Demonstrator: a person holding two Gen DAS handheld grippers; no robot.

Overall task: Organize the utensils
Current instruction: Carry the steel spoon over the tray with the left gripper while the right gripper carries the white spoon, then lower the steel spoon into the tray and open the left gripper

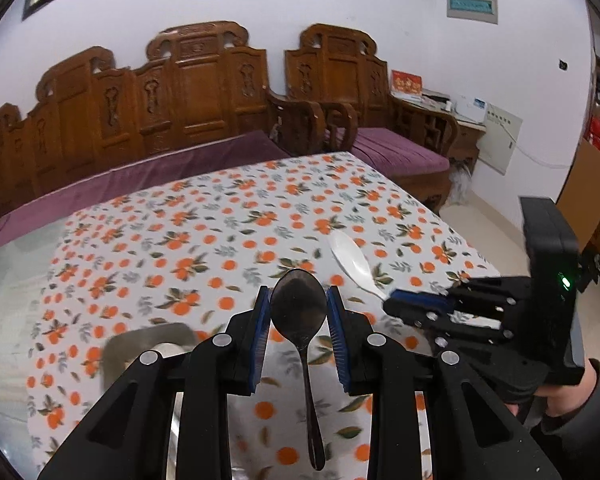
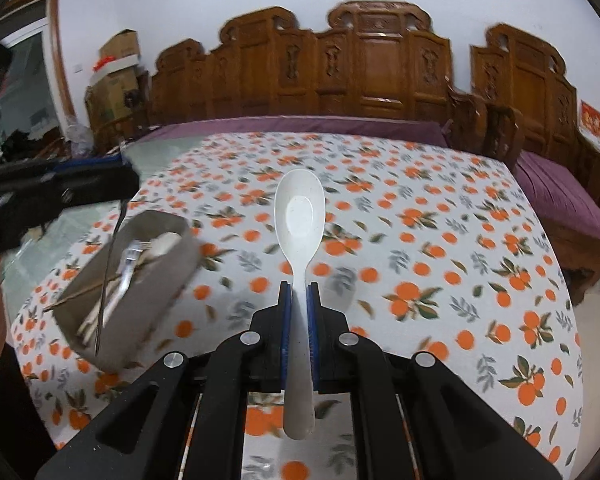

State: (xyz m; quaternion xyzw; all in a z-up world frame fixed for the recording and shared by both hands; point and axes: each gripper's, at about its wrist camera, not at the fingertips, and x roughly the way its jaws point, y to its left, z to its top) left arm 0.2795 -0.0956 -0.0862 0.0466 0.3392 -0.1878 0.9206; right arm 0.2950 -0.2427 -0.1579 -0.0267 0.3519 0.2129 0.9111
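Fingers of our left gripper (image 1: pixel 298 312) clamp a metal spoon (image 1: pixel 298 304); our right gripper (image 2: pixel 299 300) clamps a white plastic spoon (image 2: pixel 299 216), grey utensil tray (image 2: pixel 156 300) at nine o'clock.

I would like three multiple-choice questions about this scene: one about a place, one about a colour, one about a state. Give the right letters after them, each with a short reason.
1. Where does the fork lie?
A. in the grey tray
B. on the purple cushion
C. in the left gripper

2. What colour is the spoon in the right gripper?
A. black
B. white
C. orange

3. How does the left gripper hold the metal spoon?
A. by its handle tip
B. not at all
C. by its bowl, handle hanging

Answers:
1 A: the fork lies inside the grey tray with other utensils.
2 B: the right gripper clamps the white spoon.
3 C: the left gripper pinches the metal spoon at its bowl.
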